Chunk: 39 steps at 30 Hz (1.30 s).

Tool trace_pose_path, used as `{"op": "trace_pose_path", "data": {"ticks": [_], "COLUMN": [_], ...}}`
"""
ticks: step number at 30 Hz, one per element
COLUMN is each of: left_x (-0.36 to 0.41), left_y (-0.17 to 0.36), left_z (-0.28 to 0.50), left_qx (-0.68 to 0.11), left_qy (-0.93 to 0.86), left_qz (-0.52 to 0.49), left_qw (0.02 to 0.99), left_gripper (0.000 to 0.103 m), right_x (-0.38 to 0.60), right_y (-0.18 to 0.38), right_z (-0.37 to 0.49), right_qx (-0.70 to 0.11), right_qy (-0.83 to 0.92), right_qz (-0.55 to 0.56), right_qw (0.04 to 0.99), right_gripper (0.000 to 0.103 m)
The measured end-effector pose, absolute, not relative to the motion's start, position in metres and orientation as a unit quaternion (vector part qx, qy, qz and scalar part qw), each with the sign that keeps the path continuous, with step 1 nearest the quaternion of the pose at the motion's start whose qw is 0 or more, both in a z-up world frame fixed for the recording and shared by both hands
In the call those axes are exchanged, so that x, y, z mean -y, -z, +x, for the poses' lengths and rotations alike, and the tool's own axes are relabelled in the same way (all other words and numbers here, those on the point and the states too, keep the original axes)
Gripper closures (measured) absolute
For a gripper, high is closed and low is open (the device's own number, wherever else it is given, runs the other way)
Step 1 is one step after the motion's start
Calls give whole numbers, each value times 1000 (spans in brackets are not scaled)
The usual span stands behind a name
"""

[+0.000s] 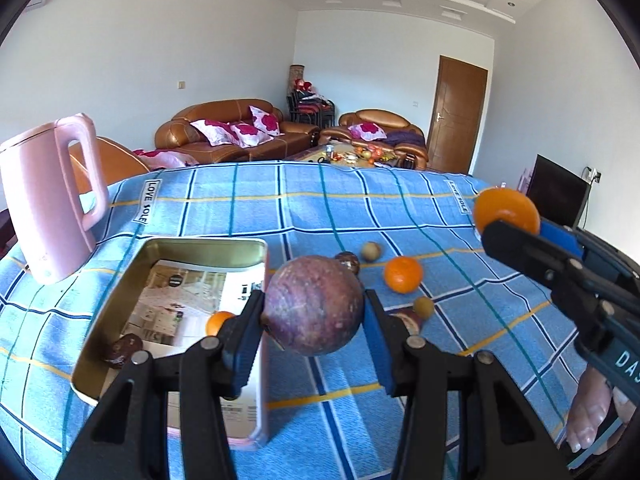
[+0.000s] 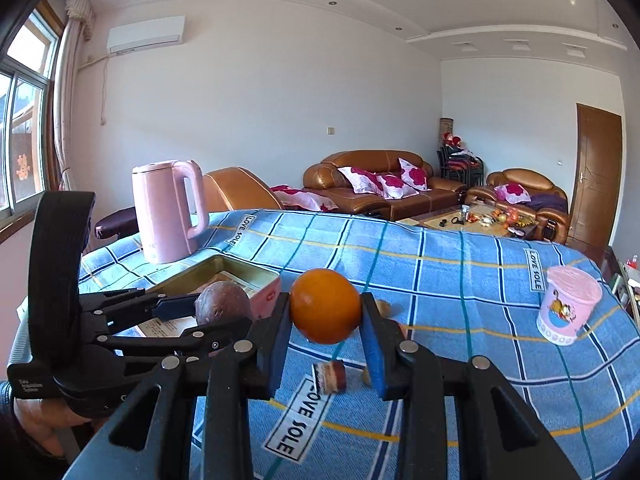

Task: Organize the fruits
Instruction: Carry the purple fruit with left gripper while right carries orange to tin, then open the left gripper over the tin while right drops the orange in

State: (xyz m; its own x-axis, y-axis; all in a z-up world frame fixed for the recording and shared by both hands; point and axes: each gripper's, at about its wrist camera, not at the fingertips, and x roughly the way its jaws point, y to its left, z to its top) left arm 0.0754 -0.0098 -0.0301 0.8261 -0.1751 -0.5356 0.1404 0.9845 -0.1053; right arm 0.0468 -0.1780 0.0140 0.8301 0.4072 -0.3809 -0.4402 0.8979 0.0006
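My left gripper [image 1: 314,316] is clamped on a round purple-brown fruit [image 1: 314,306], both blue pads pressing its sides, lifted off the cloth just beside the right wall of the open tin [image 1: 120,300]. My right gripper [image 2: 326,320] is clamped on an orange [image 2: 325,306], also held in the air above the table; from the left wrist view the same orange [image 1: 506,210] shows at far right, pinched at the tips.

Inside the tin: a printed paper sheet [image 1: 188,304] lining the bottom, a small orange fruit [image 1: 218,322] partly hidden behind my left finger, and a dark reddish piece [image 1: 122,350] near the front corner.

Loose on the blue checked tablecloth [image 1: 400,208], right of the tin: another orange [image 1: 403,275], a small tan round fruit [image 1: 371,251], a dark brown one [image 1: 348,261] just behind the held fruit, a yellowish-brown small one [image 1: 424,307], and a reddish-brown cut piece [image 1: 408,318] touching or just beside it, can't tell which.

Pink kettle [image 1: 52,200] stands upright behind the tin at far left. Pink cup with cartoon print [image 2: 568,306] stands near the table's right edge, well apart from the fruit. Brown sofas [image 1: 228,130] beyond the table.
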Motion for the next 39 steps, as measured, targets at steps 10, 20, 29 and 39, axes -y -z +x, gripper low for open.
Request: {"op": "trace_pose_path", "data": {"ticks": [10,20,29,39], "left_x": [-49,-82,-94,-96], "left_y": [32,50,65,76], "left_z": [92,107,118,124], "left_qx": [-280,-302,-324,-339], "left_qy": [20,-10,-16,-23], "left_qz": [-39,-40,-43,-38], "left_qw": [959,952,945,940], "left_gripper": [53,53,53,53], "right_x": [112,66,45,35], "right_y": [-29,0,36,57], "right_z": [65,88,101,105], "right_qx": [-187,-222,-265,-291], "right_qy": [-279,-304,-316,-319], "right_qz": [-66,-84,-91,-96], "right_qw": [940,923,906,897], "right_gripper": [68,67,67,67]}}
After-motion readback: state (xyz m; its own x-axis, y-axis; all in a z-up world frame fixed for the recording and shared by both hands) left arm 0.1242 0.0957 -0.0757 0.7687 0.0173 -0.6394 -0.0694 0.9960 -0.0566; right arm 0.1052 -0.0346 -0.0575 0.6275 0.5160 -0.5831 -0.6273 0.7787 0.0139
